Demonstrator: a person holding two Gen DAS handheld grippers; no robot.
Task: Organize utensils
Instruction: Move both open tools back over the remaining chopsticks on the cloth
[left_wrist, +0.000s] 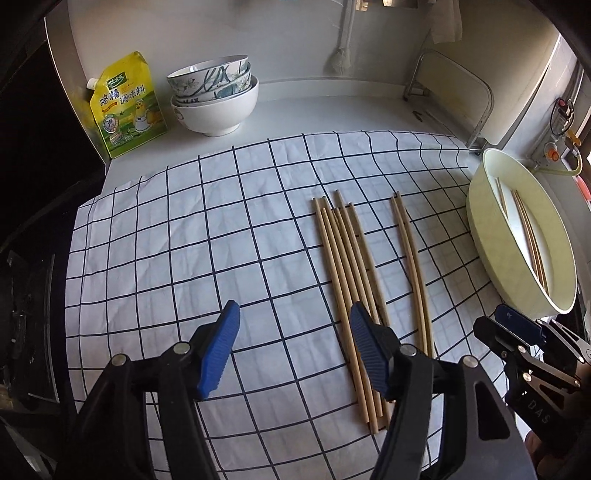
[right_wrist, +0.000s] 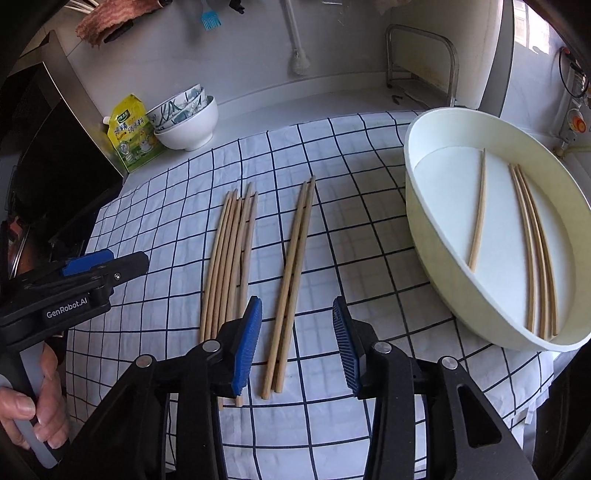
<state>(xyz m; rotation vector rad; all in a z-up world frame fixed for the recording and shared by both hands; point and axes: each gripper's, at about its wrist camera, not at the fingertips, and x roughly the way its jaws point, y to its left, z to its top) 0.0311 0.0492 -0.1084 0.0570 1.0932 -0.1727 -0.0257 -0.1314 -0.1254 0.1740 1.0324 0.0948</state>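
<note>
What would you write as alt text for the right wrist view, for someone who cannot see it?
An open claw hovers over a pair of chopsticks lying on a checked cloth, with a larger bunch of chopsticks to their left. To the right, a pale round tub holds four more chopsticks; stacked bowls stand behind.
</note>
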